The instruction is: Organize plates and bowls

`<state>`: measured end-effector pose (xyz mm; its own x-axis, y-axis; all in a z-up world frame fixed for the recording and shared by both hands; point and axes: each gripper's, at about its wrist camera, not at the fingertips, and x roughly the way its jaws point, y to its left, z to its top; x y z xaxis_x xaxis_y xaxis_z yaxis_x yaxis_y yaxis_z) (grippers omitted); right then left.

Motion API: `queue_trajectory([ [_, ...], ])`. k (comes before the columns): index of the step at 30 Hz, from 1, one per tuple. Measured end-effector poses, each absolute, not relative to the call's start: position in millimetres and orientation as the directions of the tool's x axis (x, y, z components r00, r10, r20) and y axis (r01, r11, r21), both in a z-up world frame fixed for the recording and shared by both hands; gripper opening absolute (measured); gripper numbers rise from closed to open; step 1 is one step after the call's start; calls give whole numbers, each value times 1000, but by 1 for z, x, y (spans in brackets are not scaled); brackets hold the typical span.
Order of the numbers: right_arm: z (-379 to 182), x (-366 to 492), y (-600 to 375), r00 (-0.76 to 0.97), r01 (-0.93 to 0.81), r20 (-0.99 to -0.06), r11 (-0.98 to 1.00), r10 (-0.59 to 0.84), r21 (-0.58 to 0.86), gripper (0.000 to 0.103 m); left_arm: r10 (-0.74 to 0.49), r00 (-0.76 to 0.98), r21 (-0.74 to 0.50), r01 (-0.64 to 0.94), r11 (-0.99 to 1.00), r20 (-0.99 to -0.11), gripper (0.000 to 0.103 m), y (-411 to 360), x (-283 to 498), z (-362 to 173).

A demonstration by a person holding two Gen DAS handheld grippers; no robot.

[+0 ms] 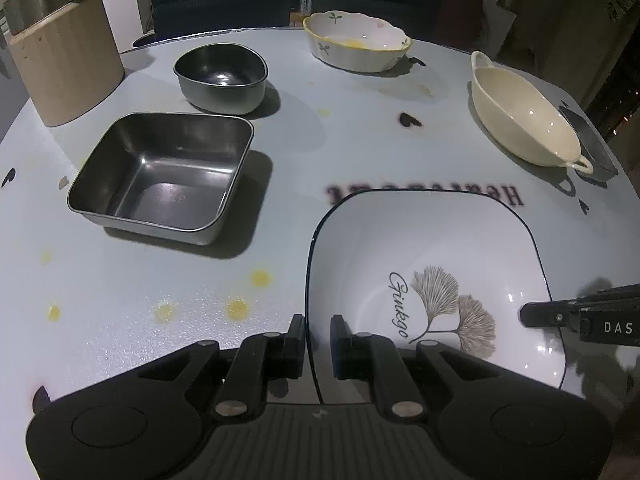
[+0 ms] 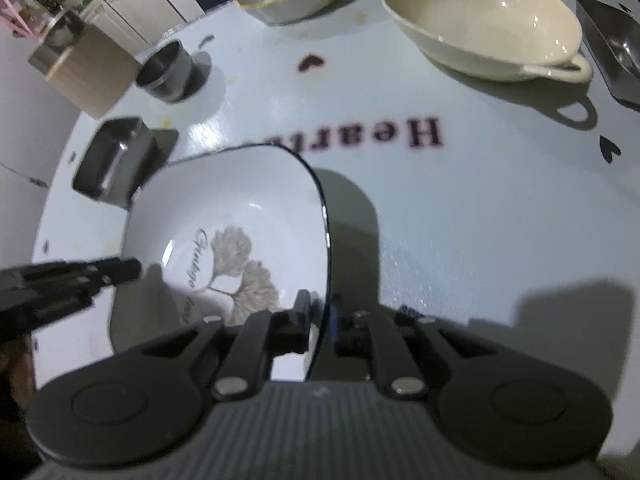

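Left gripper [image 1: 317, 354]: we are clamping it on the left rim of the square plate [image 1: 432, 264].
Right gripper [image 2: 320, 320]: we are pinching the plate's right rim; its jaws are nearly together.
Square plate: sitting between both grippers on the bench [image 1: 160, 280].
Beyond the left gripper: square steel tray [image 1: 160, 172], then steel bowl [image 1: 222, 78].
Farther right: cream handled bowl [image 1: 524, 120], floral bowl [image 1: 356, 40].
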<state>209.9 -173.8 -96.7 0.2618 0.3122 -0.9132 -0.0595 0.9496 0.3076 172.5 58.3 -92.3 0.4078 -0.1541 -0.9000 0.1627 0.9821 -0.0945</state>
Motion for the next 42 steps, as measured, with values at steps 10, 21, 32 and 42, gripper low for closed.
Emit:
queue_trajectory([
  [10,-98,212,-173,265,-47,-910,947,317,317,13,-157,404,-93,172,981,-901,14,59,172,-92],
  [21,-98,212,-174,267,-49,-910,948,317,316,13,-157,400,-94,174,980,-903,14,59,172,-93],
  [32,-96,210,-170,273,-69,-914,953,302,294,14,-169,370,-108,180,978,-913,29,57,169,-95],
  [42,-84,202,-177,318,-97,-889,944,328,314,27,-169,369,-113,168,979,-914,69,58,162,-91],
])
